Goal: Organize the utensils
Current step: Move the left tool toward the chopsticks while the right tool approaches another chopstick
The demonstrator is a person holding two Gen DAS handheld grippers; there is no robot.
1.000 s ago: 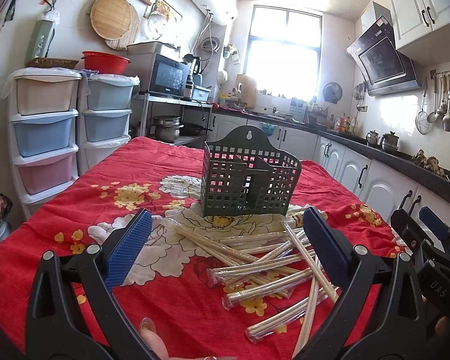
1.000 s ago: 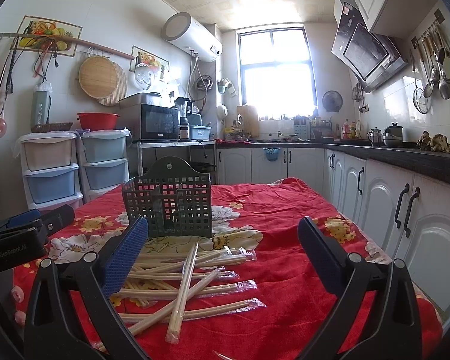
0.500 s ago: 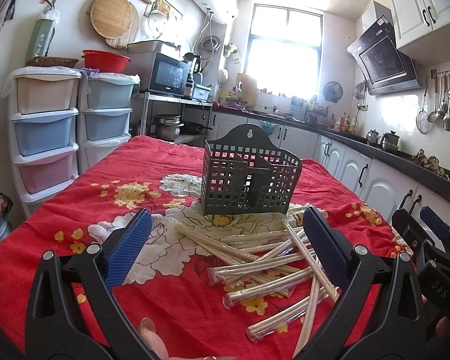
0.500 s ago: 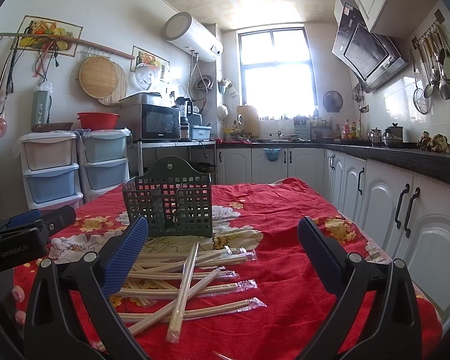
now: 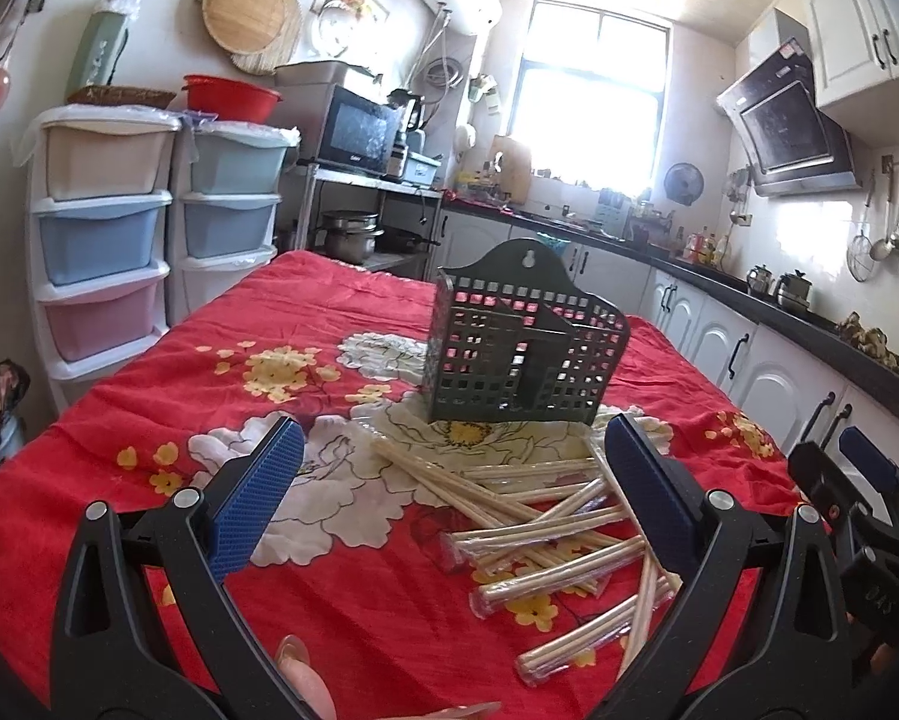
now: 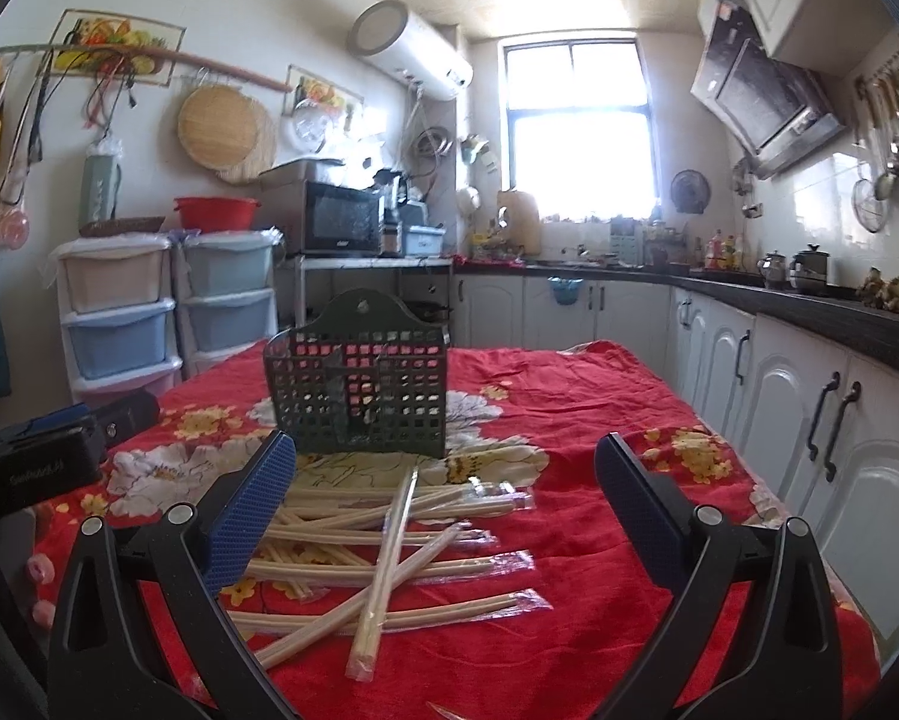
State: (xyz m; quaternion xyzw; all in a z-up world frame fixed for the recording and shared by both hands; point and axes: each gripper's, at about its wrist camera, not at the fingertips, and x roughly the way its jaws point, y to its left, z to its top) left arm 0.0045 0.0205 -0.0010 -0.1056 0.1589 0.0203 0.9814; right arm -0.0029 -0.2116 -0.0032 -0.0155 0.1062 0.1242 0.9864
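Observation:
A dark green lattice utensil holder (image 5: 524, 351) stands upright on the red flowered tablecloth (image 5: 305, 330); it also shows in the right wrist view (image 6: 359, 384). Several plastic-wrapped chopstick pairs (image 5: 545, 516) lie in a loose crossed pile in front of it, also seen in the right wrist view (image 6: 383, 546). My left gripper (image 5: 449, 501) is open and empty, just short of the pile. My right gripper (image 6: 446, 501) is open and empty over the pile's near side. The right gripper shows at the left view's right edge (image 5: 857, 480); the left gripper shows at the right view's left edge (image 6: 41, 450).
Plastic drawer towers (image 5: 107, 222) stand left of the table. White cabinets and a dark counter (image 6: 809, 348) run along the right. A microwave (image 5: 353, 132) sits on a rack at the back.

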